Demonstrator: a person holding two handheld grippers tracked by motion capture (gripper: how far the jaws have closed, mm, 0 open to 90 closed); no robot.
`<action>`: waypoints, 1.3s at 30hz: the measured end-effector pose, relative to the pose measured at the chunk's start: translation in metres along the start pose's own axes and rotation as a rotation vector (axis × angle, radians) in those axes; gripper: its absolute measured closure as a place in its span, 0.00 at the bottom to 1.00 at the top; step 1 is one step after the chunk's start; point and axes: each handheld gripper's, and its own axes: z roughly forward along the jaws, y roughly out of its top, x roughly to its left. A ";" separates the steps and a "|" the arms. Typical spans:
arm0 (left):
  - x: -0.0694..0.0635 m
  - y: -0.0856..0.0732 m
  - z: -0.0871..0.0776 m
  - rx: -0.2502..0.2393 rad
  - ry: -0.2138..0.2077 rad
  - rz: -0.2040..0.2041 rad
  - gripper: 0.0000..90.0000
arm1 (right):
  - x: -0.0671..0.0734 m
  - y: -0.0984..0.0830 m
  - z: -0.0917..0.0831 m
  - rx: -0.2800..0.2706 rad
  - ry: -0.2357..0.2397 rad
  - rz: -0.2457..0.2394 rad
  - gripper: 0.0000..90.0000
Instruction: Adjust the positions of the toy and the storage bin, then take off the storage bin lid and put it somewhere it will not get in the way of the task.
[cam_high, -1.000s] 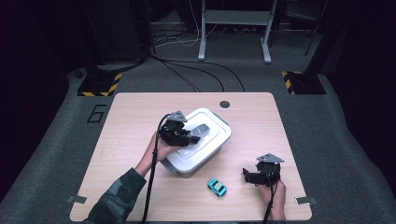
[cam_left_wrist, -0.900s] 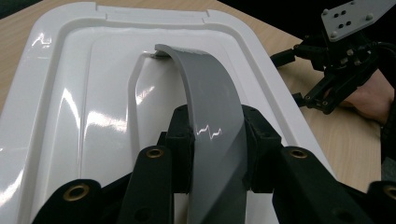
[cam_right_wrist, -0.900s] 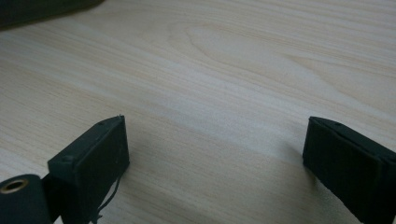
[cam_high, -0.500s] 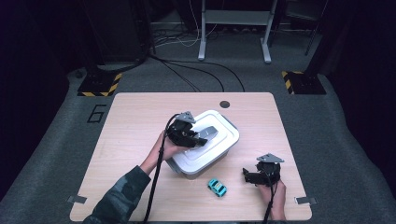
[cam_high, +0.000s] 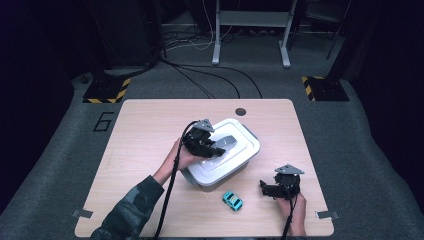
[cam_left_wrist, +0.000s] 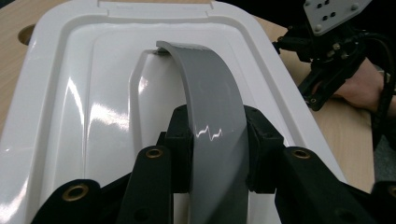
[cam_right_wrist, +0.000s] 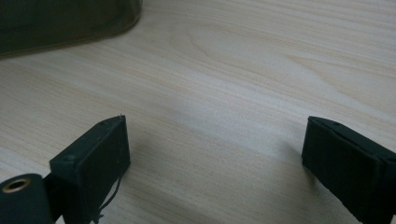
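A white lidded box stands in the middle of the wooden table. Its lid carries a grey arched handle. My left gripper is shut on that handle, with a black pad pressed against each side. From above, the left gripper lies over the lid, reaching in from the left. My right gripper is open just above bare wood, with nothing between its fingers. In the high view the right gripper sits near the table's front right. A small teal toy car lies between it and the box.
A round cable hole sits at the table's far edge behind the box. The right hand and its gripper appear beyond the lid in the left gripper view. Dark floor with cables and stands surrounds the table.
The box and the left gripper on its handle have shifted a little to the right and turned slightly. The right gripper and the toy car have stayed put.
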 end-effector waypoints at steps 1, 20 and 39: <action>0.000 0.000 0.000 0.001 0.019 -0.004 0.73 | 0.000 0.000 0.000 0.000 0.000 0.000 0.08; -0.012 0.007 -0.002 0.014 0.132 0.029 0.74 | 0.000 0.000 0.000 -0.002 0.001 -0.001 0.08; -0.010 0.016 -0.042 -0.086 0.179 0.024 0.75 | 0.000 0.000 0.000 -0.004 0.000 0.000 0.08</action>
